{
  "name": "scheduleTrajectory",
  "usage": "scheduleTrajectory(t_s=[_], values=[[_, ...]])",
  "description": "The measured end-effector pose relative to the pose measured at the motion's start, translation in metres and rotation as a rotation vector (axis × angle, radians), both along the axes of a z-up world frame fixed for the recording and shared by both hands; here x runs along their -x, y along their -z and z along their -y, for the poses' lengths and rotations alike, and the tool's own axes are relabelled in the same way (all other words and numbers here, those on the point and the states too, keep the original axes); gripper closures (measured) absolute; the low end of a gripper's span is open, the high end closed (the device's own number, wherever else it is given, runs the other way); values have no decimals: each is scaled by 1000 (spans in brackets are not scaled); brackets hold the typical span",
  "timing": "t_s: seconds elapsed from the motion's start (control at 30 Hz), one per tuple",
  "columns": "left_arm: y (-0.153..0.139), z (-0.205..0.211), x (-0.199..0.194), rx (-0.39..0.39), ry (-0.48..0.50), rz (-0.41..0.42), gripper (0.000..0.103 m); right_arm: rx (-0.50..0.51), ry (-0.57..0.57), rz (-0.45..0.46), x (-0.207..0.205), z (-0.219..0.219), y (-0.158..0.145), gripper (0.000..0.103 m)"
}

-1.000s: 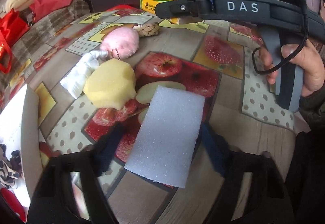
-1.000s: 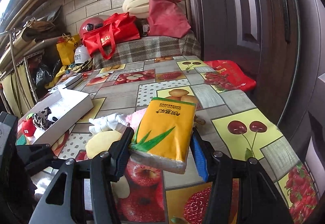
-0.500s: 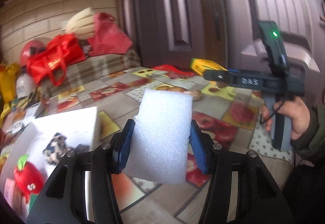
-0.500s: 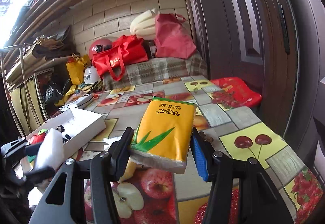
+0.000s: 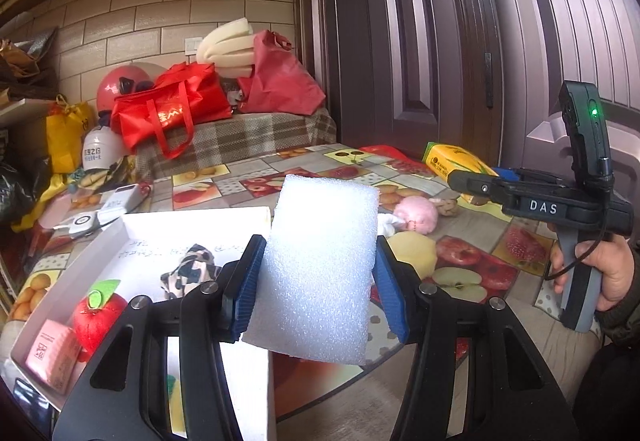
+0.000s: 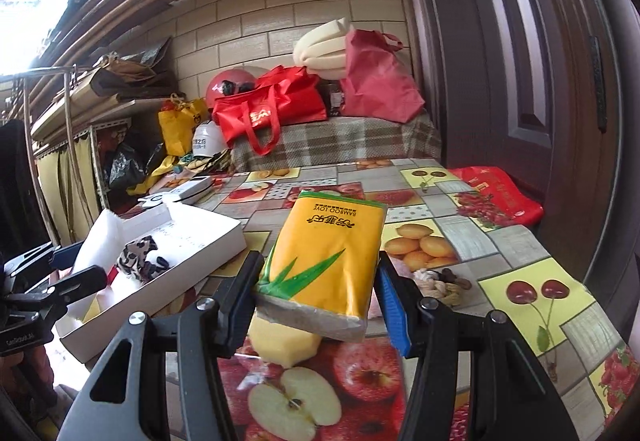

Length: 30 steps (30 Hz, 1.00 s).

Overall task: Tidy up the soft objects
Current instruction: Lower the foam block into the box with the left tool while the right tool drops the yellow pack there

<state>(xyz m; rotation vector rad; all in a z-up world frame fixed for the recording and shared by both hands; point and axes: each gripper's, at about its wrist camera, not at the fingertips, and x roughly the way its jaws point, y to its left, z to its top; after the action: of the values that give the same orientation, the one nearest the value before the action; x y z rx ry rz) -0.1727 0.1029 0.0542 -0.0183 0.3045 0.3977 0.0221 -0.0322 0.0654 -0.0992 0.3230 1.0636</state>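
Over the near edge of the white box (image 5: 192,219), in my left wrist view, my left gripper (image 5: 316,287) is closed partway on a white foam block (image 5: 324,265), the blue pads pressing its two long sides so the slab stands up between the fingers, clear of the fruit-print tablecloth (image 5: 472,253). I hold it by the narrow sides because the foam gives and a broad face would only bend. The box lies below and to the left, already holding a red apple toy (image 5: 94,315), a pink packet (image 5: 52,355) and a black-and-white patterned cloth (image 5: 188,273), so I judge it to be the collecting place, with the foam bound for its bare part. Still out on the cloth are a pink pompom (image 5: 416,215), a yellow sponge (image 5: 414,251) and a small braided knot (image 5: 448,206), close together near the middle. In my right wrist view, my right gripper (image 6: 318,305) is likewise half closed on a yellow tissue pack (image 6: 328,253), gripped across its width near the lower end and tilted up and away from me, above the yellow sponge (image 6: 284,341) and the braided knot (image 6: 438,281). The white box (image 6: 208,241) sits to the left with my left gripper (image 6: 72,269) and its foam at the near end; I judge the pack is kept raised and apart so that both loads do not crowd the box together.
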Motion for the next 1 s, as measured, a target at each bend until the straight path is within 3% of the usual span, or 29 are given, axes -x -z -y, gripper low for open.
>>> scheduleTrajectory(t_s=[0.33, 0.47, 1.0], values=[[-1, -10, 9, 0, -41, 14, 50, 22, -70, 11, 19, -18, 2, 48], [-1, -14, 16, -26, -79, 21, 50, 27, -96, 17, 28, -25, 2, 48], [2, -59, 48, 16, -255, 52, 50, 69, -258, 21, 70, -66, 7, 48]])
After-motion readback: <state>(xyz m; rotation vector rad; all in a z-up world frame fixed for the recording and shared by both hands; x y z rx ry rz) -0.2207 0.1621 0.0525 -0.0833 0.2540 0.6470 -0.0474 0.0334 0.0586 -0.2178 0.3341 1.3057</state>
